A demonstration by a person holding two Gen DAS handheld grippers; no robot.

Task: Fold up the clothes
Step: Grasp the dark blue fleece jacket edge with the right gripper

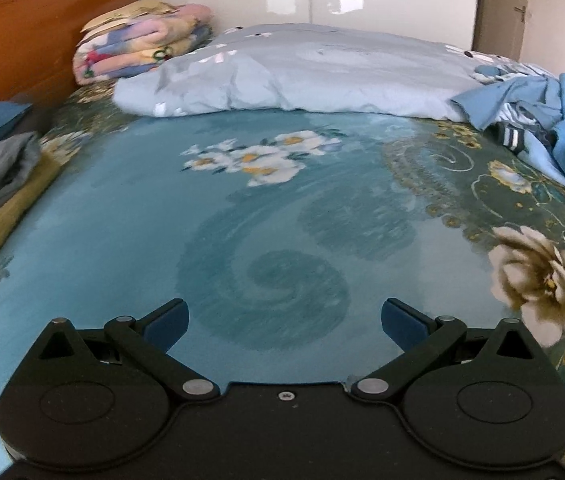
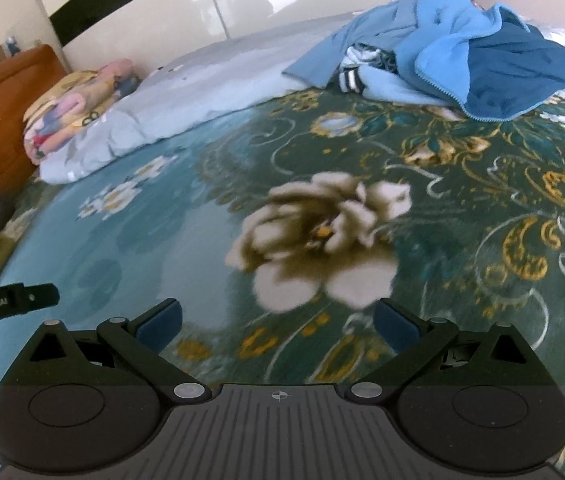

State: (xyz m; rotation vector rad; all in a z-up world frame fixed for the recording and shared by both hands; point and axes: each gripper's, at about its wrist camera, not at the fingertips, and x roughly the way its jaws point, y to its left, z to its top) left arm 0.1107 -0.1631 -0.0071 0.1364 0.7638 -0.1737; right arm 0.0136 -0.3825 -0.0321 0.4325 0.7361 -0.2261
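Both grippers, left gripper [image 1: 284,318] and right gripper [image 2: 278,318], hover with jaws spread wide and empty over the smooth flowered bedspread [image 1: 266,216]. Soft, crumpled blue clothes [image 2: 462,56] lie in a heap at the far right, beside a puffy pale duvet [image 1: 294,76].

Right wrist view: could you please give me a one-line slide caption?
Open right claw above floral bedspread, unfolded blue clothes pile ahead.
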